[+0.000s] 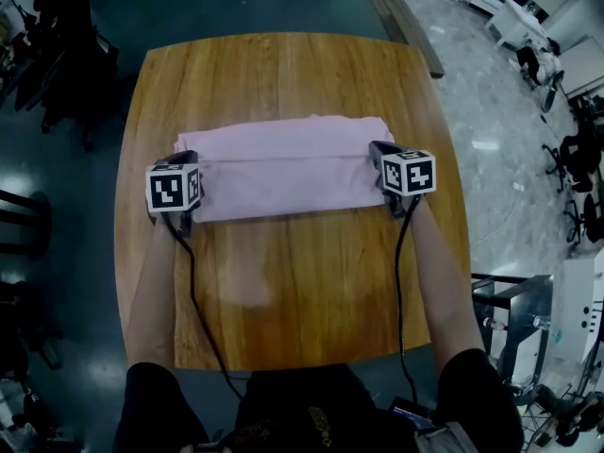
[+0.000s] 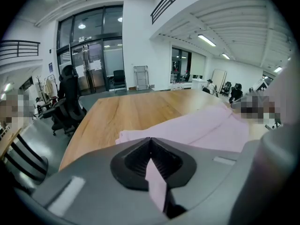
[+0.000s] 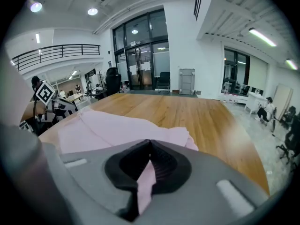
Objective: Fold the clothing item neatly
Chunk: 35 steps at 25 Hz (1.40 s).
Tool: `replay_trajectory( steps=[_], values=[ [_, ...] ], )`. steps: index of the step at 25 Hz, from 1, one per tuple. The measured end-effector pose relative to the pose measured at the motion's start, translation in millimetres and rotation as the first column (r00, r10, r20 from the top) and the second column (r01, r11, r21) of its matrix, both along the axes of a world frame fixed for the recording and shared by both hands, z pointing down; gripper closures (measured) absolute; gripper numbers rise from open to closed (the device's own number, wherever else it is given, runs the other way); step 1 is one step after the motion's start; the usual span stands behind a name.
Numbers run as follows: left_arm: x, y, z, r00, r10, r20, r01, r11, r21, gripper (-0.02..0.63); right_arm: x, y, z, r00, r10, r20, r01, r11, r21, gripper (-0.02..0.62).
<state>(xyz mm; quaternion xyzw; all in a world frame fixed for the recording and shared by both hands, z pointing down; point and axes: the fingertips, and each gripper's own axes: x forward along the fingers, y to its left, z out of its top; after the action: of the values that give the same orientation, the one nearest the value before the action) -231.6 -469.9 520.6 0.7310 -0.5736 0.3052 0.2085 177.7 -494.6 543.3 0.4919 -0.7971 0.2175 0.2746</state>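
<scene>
Here's the pink garment mid-tabletop, pinched at both ends by the left hand-held gripper and the right hand-held gripper.
Closest in, the person's forearms reach over the near tabletop; then the left hand-held gripper, jaws closed tight on a fold of pink fabric at the left end, and the right hand-held gripper clamped the same way on the right end. Between them the pink garment lies as a wide folded band, a crease running along its length. Beyond it, bare wood runs to the far edge.
</scene>
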Motion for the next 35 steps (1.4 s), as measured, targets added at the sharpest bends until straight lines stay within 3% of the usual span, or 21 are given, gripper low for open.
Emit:
replay_trajectory(
  steps=[4, 10, 24, 29, 35],
  values=[
    [32, 31, -33, 0.997, 0.03, -0.064, -0.025, 0.997, 0.071, 0.598, -9, 34, -37, 0.996, -0.007, 0.089, 0.0, 0.997, 0.077, 0.592],
    [90, 114, -75, 0.99, 0.078, -0.118, -0.059, 0.985, 0.159, 0.598, -34, 119, -85, 0.979, -0.086, 0.185, 0.052, 0.982, 0.182, 0.592],
    [192, 375, -117, 0.966, 0.12, -0.23, -0.054, 0.961, 0.272, 0.598, -18, 382, -141, 0.934, -0.194, 0.3, 0.098, 0.946, 0.309, 0.592],
    [232, 452, -145, 0.961, 0.2, -0.191, -0.127, 0.933, 0.338, 0.598, -27, 458, -169, 0.919, -0.227, 0.321, 0.101, 0.925, 0.366, 0.592],
    [248, 504, -192, 0.956, 0.238, -0.174, -0.149, 0.9, 0.41, 0.598, -46, 517, -217, 0.898, -0.269, 0.348, 0.097, 0.893, 0.44, 0.594]
  ],
)
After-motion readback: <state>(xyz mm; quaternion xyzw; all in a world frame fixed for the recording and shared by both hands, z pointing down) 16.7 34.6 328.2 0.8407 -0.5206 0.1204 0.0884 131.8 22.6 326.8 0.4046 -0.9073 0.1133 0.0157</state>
